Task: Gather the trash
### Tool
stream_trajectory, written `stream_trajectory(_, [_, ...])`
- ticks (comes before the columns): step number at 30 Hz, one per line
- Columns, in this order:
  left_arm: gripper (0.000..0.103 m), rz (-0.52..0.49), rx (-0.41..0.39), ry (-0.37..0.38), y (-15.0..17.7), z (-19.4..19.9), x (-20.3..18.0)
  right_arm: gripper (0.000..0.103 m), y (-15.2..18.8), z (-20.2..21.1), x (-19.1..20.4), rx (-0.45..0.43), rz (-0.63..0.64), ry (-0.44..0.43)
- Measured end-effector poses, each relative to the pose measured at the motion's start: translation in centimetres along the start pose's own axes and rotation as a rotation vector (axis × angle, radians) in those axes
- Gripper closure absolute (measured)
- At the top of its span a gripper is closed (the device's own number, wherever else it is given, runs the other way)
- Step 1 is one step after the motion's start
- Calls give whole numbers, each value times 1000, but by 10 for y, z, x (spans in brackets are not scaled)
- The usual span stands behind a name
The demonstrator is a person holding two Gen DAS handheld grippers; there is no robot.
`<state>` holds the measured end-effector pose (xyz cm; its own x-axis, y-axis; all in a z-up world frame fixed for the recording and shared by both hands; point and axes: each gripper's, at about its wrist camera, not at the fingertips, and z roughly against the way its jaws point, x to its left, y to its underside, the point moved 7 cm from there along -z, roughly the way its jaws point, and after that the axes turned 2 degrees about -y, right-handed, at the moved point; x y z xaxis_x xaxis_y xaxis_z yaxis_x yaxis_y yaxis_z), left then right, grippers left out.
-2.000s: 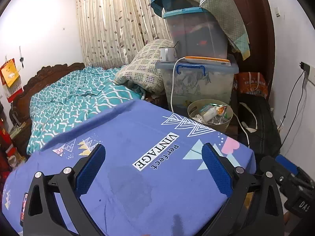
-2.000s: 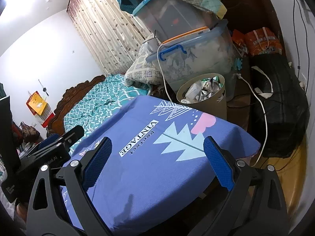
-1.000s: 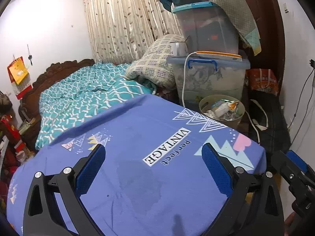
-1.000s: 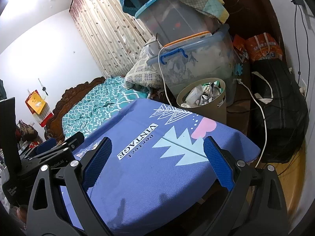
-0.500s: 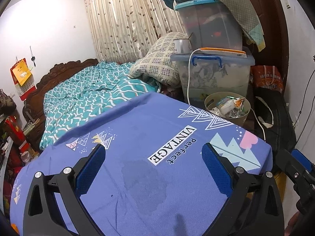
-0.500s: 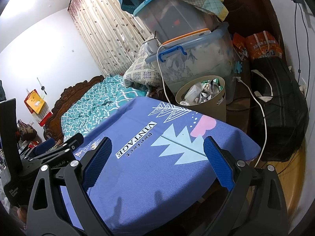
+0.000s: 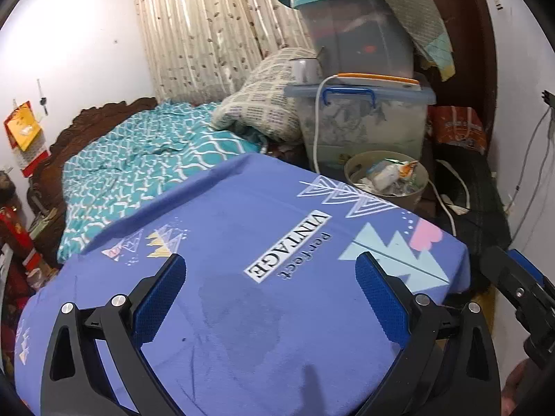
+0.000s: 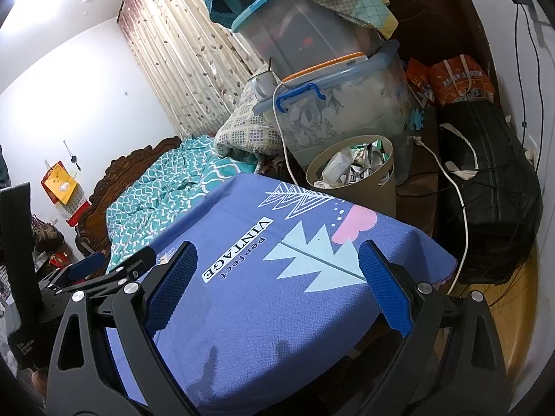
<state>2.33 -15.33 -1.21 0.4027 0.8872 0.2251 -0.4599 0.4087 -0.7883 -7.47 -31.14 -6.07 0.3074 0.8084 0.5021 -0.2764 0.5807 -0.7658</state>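
White walls (image 7: 79,45) were noted, with a leaf-patterned curtain (image 7: 208,31) hung across the far side. A bed (image 7: 145,159) with a carved wooden headboard (image 7: 100,118) was covered by a teal patterned quilt. The worktop (image 7: 242,242) was draped in a blue printed cloth. Stacked clear storage boxes (image 8: 333,104) were seen beside a dark wooden panel (image 7: 475,34). Wooden floor (image 8: 520,312) was visible at right. Bright light was recorded at the upper left.

The right tool (image 8: 277,277) (jaws spread, empty) hovers over the blue cloth (image 8: 277,312) near the full wastebasket (image 8: 360,190).
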Motion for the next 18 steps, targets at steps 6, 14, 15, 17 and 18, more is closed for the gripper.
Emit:
stream_trajectory(6, [9, -15, -11, 34, 1, 3, -8, 10, 2, 3, -1, -9, -4, 8])
stream_trajectory(14, [9, -22, 2, 33, 2, 0, -12, 10, 1, 2, -2, -7, -5, 7])
stream_trajectory(15, [9, -21, 3, 33, 2, 0, -11, 10, 3, 1, -2, -5, -5, 7])
stream_trajectory(17, [9, -20, 5, 36, 2, 0, -11, 10, 3, 1, -2, -6, -5, 7])
stream_trajectory(18, [9, -21, 5, 36, 2, 0, -11, 10, 3, 1, -2, -6, -5, 7])
